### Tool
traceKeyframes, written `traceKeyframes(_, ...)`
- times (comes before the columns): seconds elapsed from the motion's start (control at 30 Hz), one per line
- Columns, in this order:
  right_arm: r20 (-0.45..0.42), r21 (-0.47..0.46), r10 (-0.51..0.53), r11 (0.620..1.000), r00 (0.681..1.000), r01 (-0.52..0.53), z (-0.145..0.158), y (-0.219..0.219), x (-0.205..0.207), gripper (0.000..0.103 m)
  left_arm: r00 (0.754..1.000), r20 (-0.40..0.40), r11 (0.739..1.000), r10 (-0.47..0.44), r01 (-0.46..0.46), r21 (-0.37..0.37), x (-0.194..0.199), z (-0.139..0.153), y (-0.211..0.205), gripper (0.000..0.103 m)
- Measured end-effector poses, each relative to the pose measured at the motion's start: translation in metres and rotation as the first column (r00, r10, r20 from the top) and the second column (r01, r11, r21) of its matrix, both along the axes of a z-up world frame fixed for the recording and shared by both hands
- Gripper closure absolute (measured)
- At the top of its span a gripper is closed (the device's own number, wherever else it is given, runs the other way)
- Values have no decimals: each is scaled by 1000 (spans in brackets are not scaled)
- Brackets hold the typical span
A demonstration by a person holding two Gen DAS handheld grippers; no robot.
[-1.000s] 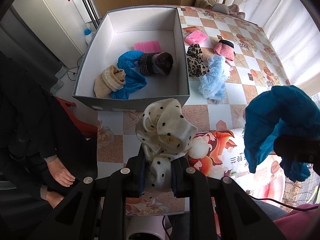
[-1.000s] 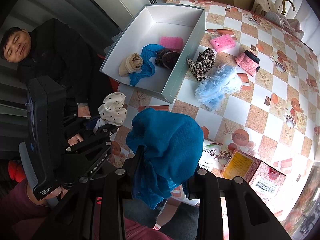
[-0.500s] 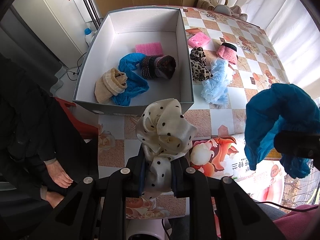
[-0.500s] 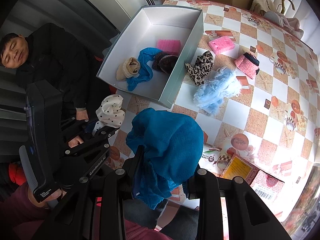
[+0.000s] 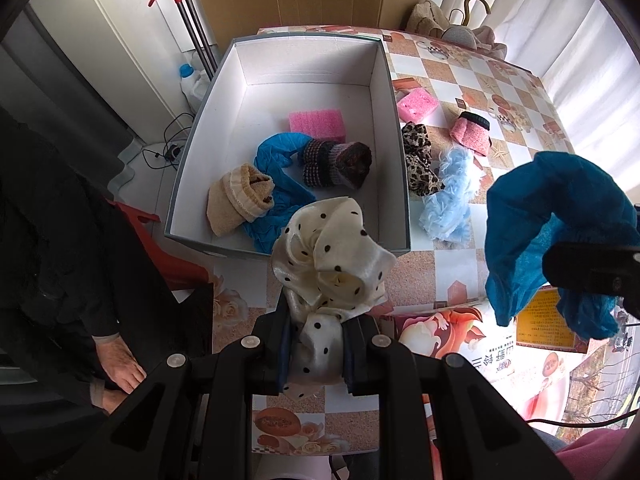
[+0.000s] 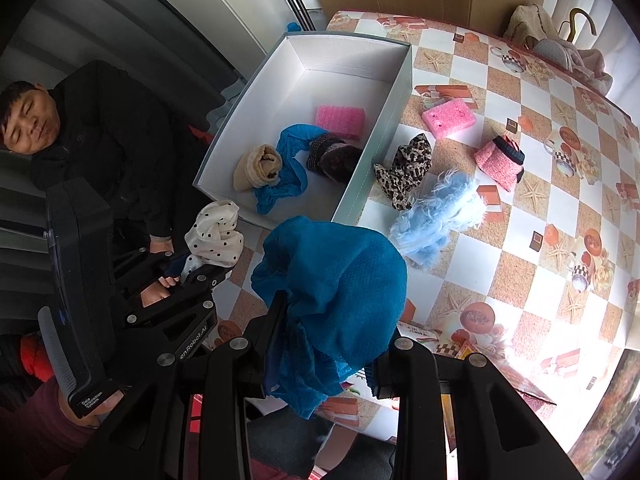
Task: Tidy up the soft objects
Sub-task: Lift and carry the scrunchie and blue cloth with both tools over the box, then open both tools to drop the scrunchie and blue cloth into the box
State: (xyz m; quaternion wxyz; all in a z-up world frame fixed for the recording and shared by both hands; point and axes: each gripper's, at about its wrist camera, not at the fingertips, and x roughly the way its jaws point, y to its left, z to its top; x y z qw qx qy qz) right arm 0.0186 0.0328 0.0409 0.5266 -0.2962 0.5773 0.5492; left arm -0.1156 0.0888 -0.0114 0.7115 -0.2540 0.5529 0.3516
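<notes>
My left gripper (image 5: 316, 344) is shut on a cream polka-dot scrunchie (image 5: 332, 256), held in the air just short of the near wall of the white box (image 5: 384, 128). My right gripper (image 6: 320, 344) is shut on a teal knit cloth (image 6: 340, 280), hanging over the tablecloth to the right of the box; that cloth (image 5: 552, 216) also shows in the left wrist view. Inside the box lie a pink sponge (image 5: 318, 124), a blue cloth (image 5: 276, 160), a dark knit cuff (image 5: 336, 162) and a beige sock (image 5: 240, 200).
On the checked tablecloth right of the box lie a leopard-print scrunchie (image 6: 406, 170), a fluffy light-blue piece (image 6: 440, 212), a pink sponge (image 6: 450, 118) and a pink knit cuff (image 6: 500, 160). A person in black (image 6: 100, 132) sits left of the box. Bags (image 5: 452, 28) stand at the far table edge.
Both grippers have carried their loads a little toward the box; its near wall now lies right behind the scrunchie. Both grips are unchanged.
</notes>
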Motion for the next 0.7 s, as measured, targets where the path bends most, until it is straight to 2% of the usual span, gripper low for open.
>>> traceKeyframes(0.33, 14, 16, 12, 1000, 1000, -12, 2, 32, 12, 69, 999, 16, 999, 33, -34, 41, 7, 9, 34, 81)
traceKeyframes(0.6, -7, 29, -19, 999, 1000, 19, -3, 74, 24, 69, 996, 31, 996, 81, -82, 39, 20, 6, 69, 80)
traceKeyframes(0.7, -42, 24, -51, 998, 998, 53, -9, 89, 27, 69, 994, 31, 994, 103, -104, 23, 24, 0, 81, 80)
